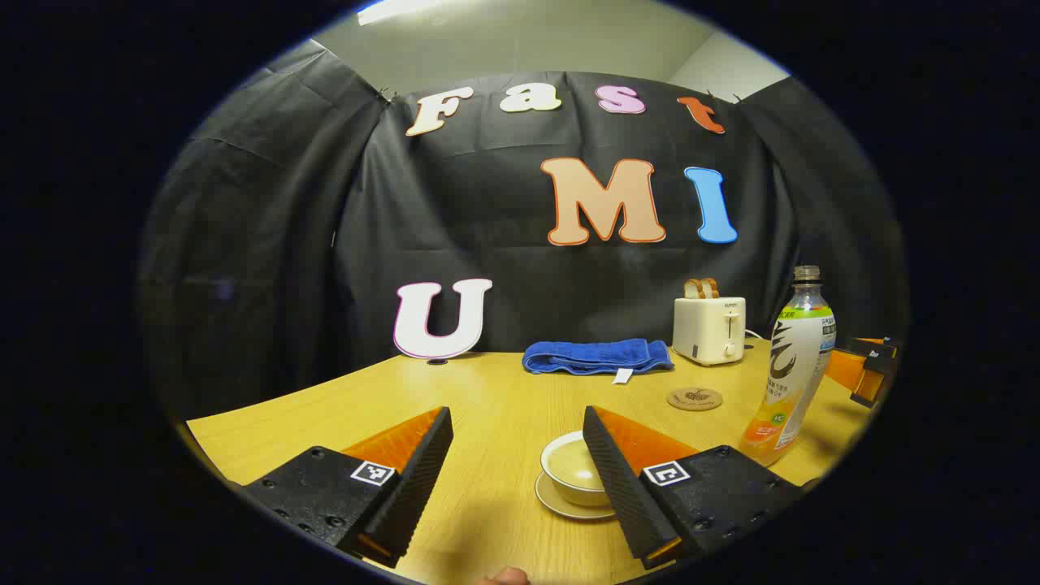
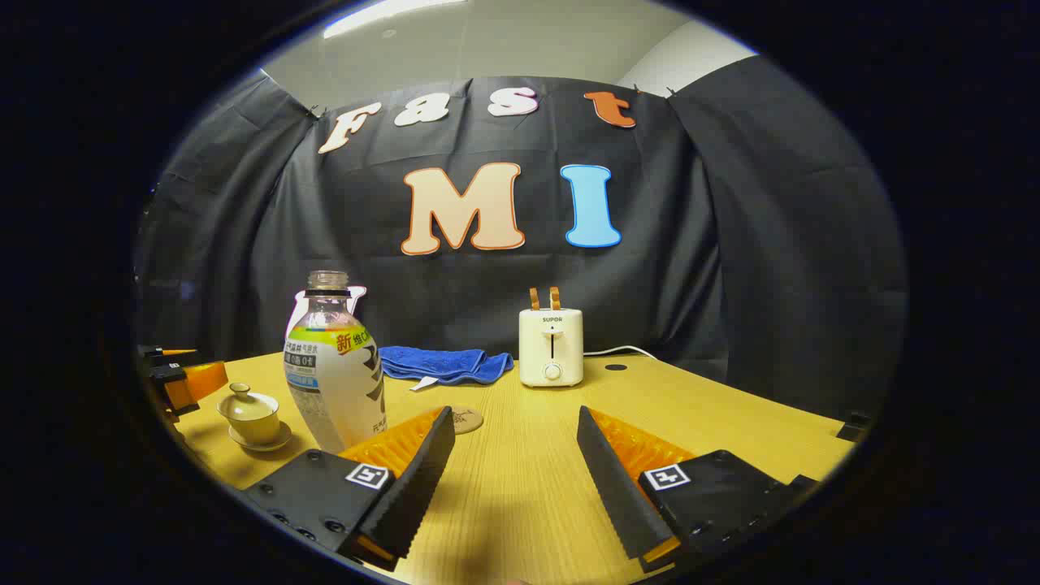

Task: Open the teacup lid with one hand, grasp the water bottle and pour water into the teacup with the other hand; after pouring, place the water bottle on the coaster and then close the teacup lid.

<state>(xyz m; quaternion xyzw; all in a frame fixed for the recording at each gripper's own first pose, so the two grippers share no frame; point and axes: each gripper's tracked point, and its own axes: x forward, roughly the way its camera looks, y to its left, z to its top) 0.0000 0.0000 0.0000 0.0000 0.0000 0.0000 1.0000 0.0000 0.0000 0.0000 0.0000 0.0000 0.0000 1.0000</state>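
Teacup (image 1: 573, 471) sits half hidden behind the left claw (image 1: 516, 471); both claws gape wide, holding nothing.

A staged recording booth, not a lived-in home — black cloth (image 2: 731, 244) walls hang around a wood-look table (image 2: 691, 406). Household props sit on it: toaster (image 2: 552, 348), blue towel (image 2: 443, 363), coaster (image 1: 695, 399).

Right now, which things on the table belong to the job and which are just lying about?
Job: teacup with its lid on, water bottle, coaster, left tongs, right tongs.
Lying about: toaster, blue towel.
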